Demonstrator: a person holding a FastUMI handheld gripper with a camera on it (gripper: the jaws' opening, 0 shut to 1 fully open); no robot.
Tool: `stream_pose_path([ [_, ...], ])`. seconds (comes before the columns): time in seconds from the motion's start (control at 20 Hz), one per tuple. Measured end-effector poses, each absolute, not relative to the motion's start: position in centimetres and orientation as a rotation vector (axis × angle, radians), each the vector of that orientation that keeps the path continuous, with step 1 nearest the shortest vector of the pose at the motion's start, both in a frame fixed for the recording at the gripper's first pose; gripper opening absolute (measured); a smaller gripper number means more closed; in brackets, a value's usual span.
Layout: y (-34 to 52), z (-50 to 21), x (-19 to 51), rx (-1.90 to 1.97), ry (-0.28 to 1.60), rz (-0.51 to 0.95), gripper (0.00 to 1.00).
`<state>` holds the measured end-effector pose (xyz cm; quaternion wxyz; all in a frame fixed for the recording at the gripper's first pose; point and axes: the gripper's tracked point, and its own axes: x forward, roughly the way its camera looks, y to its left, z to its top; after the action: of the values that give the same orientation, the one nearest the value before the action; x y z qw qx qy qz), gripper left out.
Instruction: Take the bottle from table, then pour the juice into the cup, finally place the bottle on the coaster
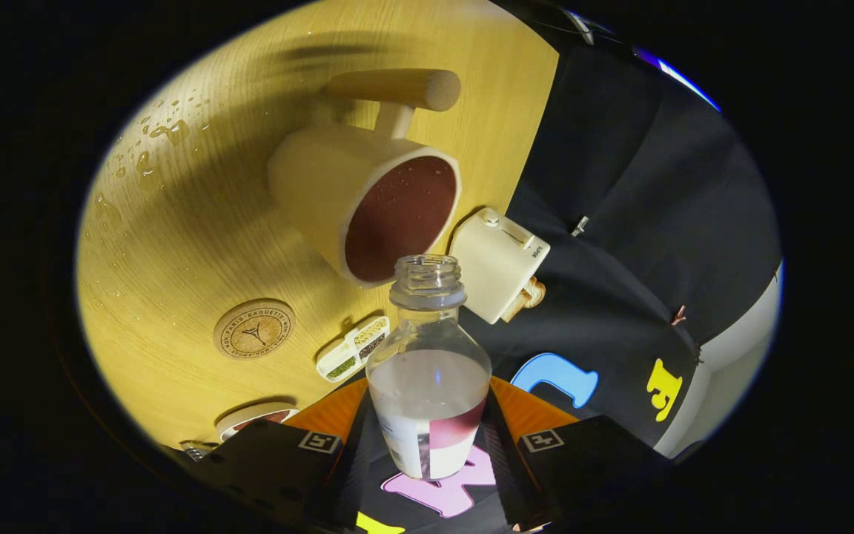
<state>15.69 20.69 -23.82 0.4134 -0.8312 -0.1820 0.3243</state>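
Pouring stage: bottle is held tilted toward the cup; view is rolled with it.
Water drops: scattered on the pale wooden table, far side from the fingers; a wet top, so a set-down base may slide.
Round cork coaster: lies flat on the table, well apart from the cup, nothing on it; the bottle's last stop, not yet reached.
Small divided seasoning tray: between coaster and bottle neck, just beyond the fingers.
Cream cup with wooden side handle: mouth faces the bottle, inside dark reddish; the bottle's open mouth sits just below the cup rim, apart from it.
Clear glass-like bottle: uncapped, about half full of cloudy pale liquid, label low on the body. Judged stiff, smooth, likely slippery and breakable; weight sits low, so a hold around the lower body suits it.
Gripper: fingers partly spread to the bottle's width, one pressing each side of the lower body.
Cream box-shaped appliance: at the table's edge, beside the cup.
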Motion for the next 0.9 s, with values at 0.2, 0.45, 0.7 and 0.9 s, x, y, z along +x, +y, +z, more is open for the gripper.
stream_pose_path([
  [0.2,19.6,-22.3,15.6,-1.972,-0.413,0.77,0.73],
  [0.45,17.2,-18.6,16.2,-1.812,-0.37,0.687,0.73],
  [0.7,12.4,-16.2,17.4,-1.378,-0.082,0.572,0.73],
  [0.9,11.3,-16.8,18.0,-0.992,0.11,0.528,0.74],
])
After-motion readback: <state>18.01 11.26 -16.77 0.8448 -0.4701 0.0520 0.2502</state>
